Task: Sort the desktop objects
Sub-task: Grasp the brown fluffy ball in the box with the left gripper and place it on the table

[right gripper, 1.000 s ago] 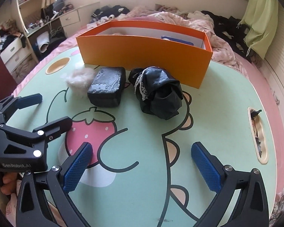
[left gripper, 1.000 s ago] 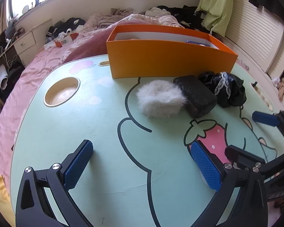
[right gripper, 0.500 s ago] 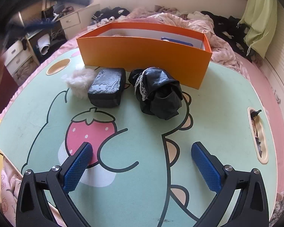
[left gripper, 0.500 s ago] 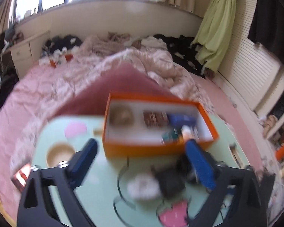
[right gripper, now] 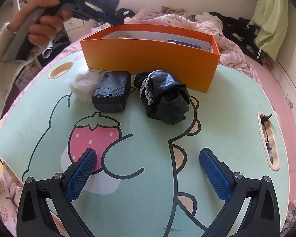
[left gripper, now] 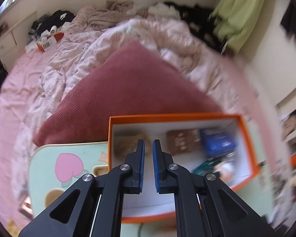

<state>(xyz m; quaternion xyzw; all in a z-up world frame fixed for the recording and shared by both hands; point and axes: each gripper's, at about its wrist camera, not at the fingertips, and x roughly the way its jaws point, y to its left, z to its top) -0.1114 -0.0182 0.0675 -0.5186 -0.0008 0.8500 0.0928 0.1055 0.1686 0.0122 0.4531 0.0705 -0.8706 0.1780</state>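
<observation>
While my left gripper (left gripper: 148,158) hangs over the orange box (left gripper: 246,152) with its blue pads drawn together on nothing, my right gripper (right gripper: 148,173) gapes wide and empty above the table (right gripper: 227,106), where the fluffy puff (right gripper: 82,86), black case (right gripper: 111,90) and black cloth (right gripper: 165,98) lie beside that box.
</observation>
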